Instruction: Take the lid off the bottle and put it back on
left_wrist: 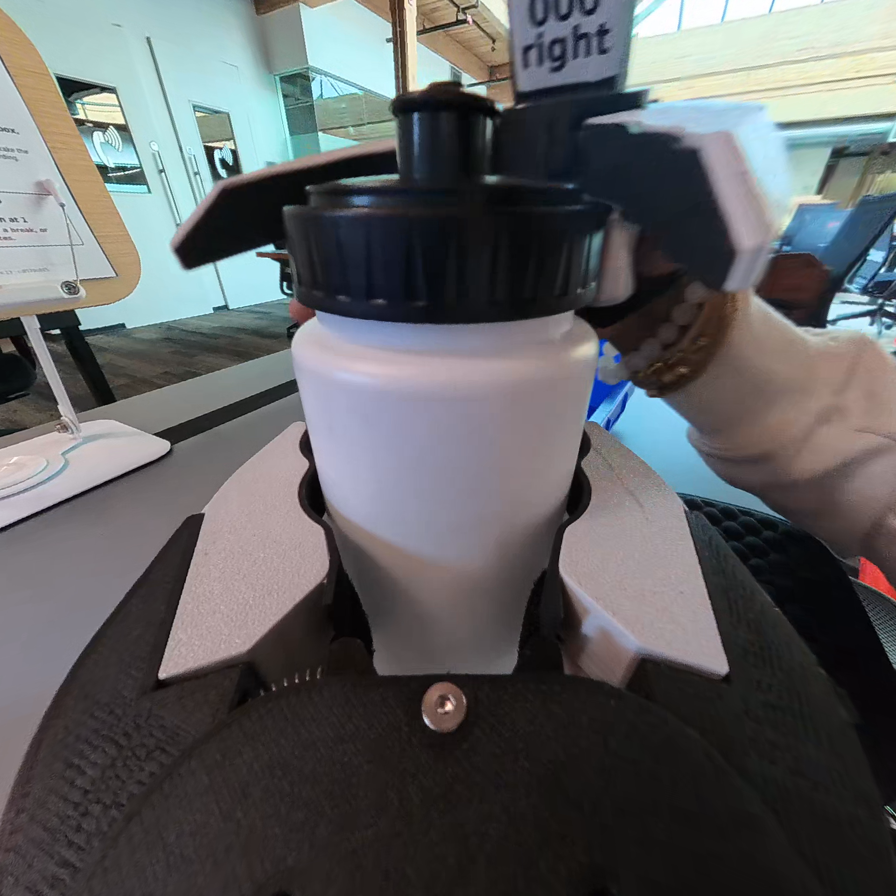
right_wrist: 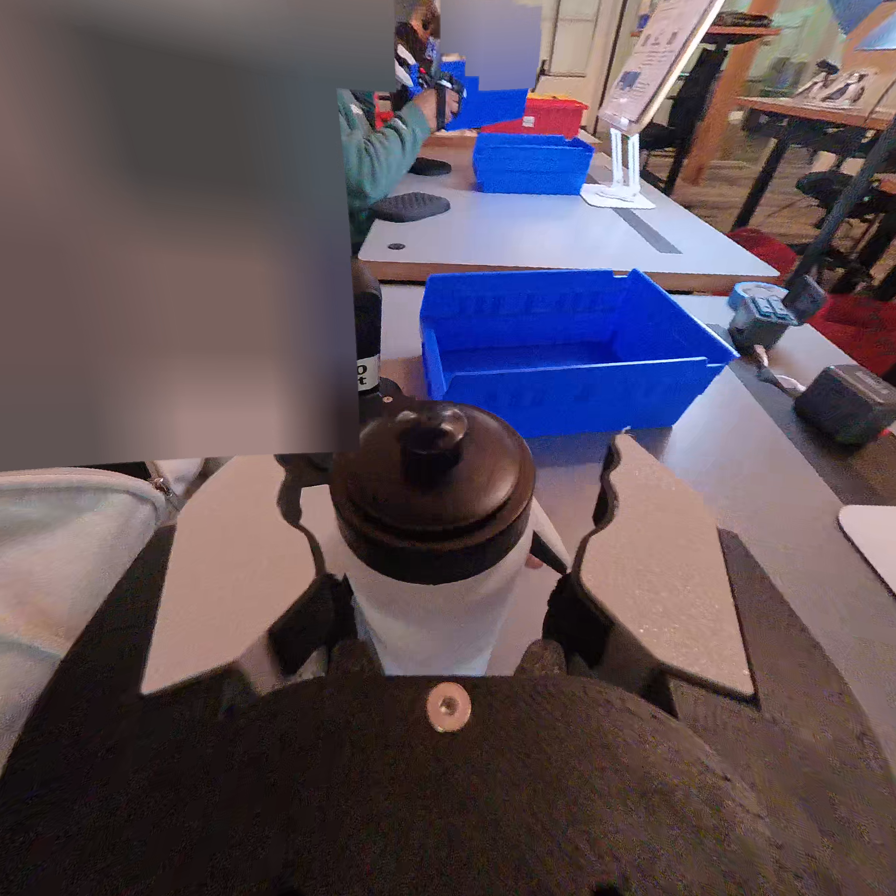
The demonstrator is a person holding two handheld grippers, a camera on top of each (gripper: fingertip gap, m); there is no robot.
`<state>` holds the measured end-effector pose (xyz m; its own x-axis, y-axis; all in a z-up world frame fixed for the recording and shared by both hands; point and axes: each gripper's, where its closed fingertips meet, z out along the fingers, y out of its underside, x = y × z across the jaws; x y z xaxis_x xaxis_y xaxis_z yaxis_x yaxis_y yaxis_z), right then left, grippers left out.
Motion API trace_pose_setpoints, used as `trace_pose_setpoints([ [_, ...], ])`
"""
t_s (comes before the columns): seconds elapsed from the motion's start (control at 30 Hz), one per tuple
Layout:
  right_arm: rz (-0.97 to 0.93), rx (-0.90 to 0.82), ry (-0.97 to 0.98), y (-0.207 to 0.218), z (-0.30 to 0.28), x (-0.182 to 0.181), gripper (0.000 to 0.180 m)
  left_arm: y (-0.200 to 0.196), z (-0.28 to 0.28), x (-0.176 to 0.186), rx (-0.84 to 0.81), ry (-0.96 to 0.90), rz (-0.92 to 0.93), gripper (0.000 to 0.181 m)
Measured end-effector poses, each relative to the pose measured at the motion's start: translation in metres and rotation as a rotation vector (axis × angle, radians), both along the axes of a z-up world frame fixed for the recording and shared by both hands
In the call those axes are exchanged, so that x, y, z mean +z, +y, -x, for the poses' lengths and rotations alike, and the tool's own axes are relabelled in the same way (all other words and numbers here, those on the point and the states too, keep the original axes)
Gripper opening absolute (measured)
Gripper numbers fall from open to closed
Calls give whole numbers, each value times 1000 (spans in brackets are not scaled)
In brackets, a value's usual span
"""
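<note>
Plastic bottle (left_wrist: 443,451), light and slick, sits clamped in my left gripper (left_wrist: 443,489); my right gripper (right_wrist: 443,514) straddles the ribbed lid (left_wrist: 443,257), parted.

White tag (left_wrist: 567,43): black letters and numbers, stuck on top of right gripper (left_wrist: 446,232), up above left gripper (left_wrist: 443,485).
Sign board (left_wrist: 34,194): printed sheet on stand, far left of left gripper; small print, blurry.
Glass doors (left_wrist: 109,140): white round logo on each, far ahead, left.
Small white label (right_wrist: 368,374): black letters, half hidden, on black handle (right_wrist: 367,315) just ahead-left of right gripper.
Second sign (right_wrist: 649,68): on stand, far ahead, right; too small to read.
Red bin (right_wrist: 552,116): white sticker, far ahead; too small.
</note>
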<state>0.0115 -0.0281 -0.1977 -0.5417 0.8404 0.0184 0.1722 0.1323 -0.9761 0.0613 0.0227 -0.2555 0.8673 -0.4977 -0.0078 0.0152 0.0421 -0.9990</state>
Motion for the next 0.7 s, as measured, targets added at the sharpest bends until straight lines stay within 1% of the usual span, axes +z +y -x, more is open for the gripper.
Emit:
trace_pose_setpoints([
  [0.1, 77, 114, -33, -6, -1, -4, 87, 0, 1, 0, -3, -8, -1, 99],
  [0.13, 99, 115, -20, -8, -2, -3, 83, -1, 1, 0, -3, -10, -1, 99],
  [0.2, 110, 45, 42, -6, -1, 0, 83, 0, 1, 0, 8, -4, -1, 99],
  [0.23, 117, -21, 63, -4, 0, 1, 83, 0, 1, 0, 16, 0, -1, 99],
  [0.3, 123, -225, 92, 3, 3, 1, 82, 0, 2, 0, 30, 2, -4, 99],
  [0.37, 121, -501, 93, 12, 3, 0, 82, 0, 1, 0, 34, 11, -6, 99],
  [0.43, 71, -752, 94, 19, -1, 0, 82, 0, -1, 0, 38, 22, -11, 99],
  [0.47, 19, -823, 109, 21, -1, -1, 81, 0, 0, 1, 40, 17, -12, 99],
  [0.5, -51, -847, 122, 21, 0, -2, 82, 0, 1, 1, 41, 7, -8, 99],
  [0.53, -123, -821, 136, 21, 3, -5, 91, 0, 2, 0, 38, -4, -2, 99],
  [0.57, -137, -768, 137, 19, 6, -7, 94, 0, 3, 0, 32, -7, 0, 99],
  [0.6, -105, -680, 128, 14, 10, -7, 97, 0, 3, 0, 28, -8, 0, 100],
  [0.7, 46, -276, 101, -10, 5, 0, 106, 0, 2, 0, 13, -10, -1, 99],
])
